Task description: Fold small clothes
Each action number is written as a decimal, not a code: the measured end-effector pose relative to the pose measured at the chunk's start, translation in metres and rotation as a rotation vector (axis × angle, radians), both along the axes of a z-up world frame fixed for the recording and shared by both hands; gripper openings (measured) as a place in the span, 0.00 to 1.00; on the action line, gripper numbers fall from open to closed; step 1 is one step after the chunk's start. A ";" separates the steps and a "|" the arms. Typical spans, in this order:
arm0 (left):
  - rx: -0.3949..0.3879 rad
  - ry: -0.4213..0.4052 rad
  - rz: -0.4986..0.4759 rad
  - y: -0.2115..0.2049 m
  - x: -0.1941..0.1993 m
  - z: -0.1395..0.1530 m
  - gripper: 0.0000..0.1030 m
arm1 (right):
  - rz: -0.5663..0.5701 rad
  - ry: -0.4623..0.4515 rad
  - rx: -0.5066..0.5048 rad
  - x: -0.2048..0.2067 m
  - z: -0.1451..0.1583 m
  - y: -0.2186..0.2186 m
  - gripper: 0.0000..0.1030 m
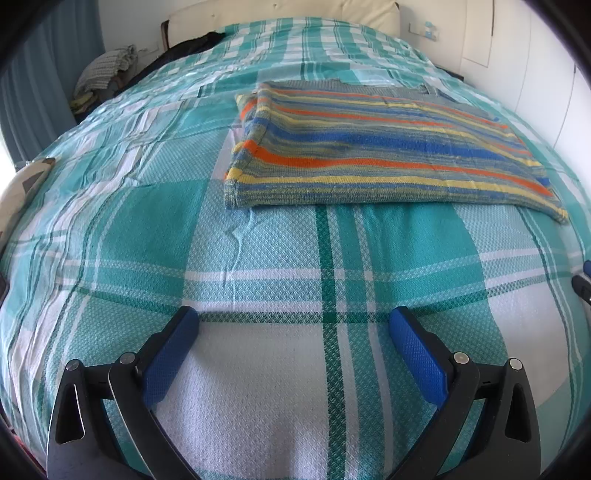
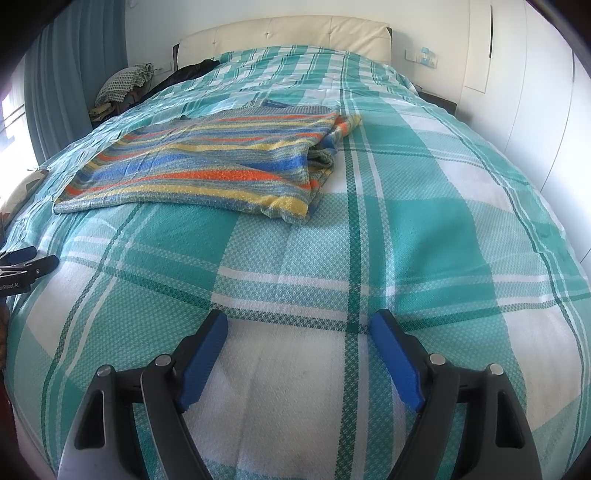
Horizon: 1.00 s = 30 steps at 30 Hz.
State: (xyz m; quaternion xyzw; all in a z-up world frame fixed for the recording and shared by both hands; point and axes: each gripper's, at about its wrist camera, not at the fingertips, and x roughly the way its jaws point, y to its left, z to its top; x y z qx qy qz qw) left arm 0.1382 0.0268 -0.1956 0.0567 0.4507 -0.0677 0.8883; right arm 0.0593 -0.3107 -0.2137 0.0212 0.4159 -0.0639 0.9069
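Observation:
A striped knit garment [image 1: 376,147] in orange, blue, yellow and grey lies flat on the bed, with its side parts folded in. It also shows in the right wrist view [image 2: 207,162], ahead and to the left. My left gripper [image 1: 293,317] is open and empty, low over the bedspread, well short of the garment's near hem. My right gripper [image 2: 298,321] is open and empty, to the right of the garment and nearer than it. The left gripper's tip shows at the left edge of the right wrist view [image 2: 26,266].
The bed has a teal and white checked bedspread [image 1: 258,258] and a cream headboard [image 2: 288,33]. A pile of clothes [image 2: 125,85] and a dark item [image 2: 192,70] sit at the far left. White wardrobe doors [image 2: 535,92] stand along the right.

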 end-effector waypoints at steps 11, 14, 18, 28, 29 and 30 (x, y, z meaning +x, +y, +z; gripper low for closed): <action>0.000 0.001 -0.001 0.000 0.000 0.000 0.99 | -0.003 0.009 -0.026 0.000 -0.001 0.003 0.79; 0.000 -0.001 0.001 0.000 0.000 0.000 0.99 | -0.005 0.011 -0.029 0.000 -0.001 0.004 0.79; 0.005 -0.002 0.001 0.000 0.000 -0.001 0.99 | -0.006 0.017 -0.039 0.002 -0.002 0.005 0.79; 0.004 -0.002 0.001 0.000 0.000 -0.001 0.99 | -0.017 0.030 -0.063 0.003 -0.002 0.008 0.81; 0.004 -0.002 0.001 0.000 0.000 -0.001 0.99 | -0.018 0.031 -0.065 0.003 -0.002 0.008 0.81; 0.004 -0.003 0.001 0.000 0.000 -0.001 0.99 | -0.019 0.032 -0.068 0.003 -0.002 0.008 0.81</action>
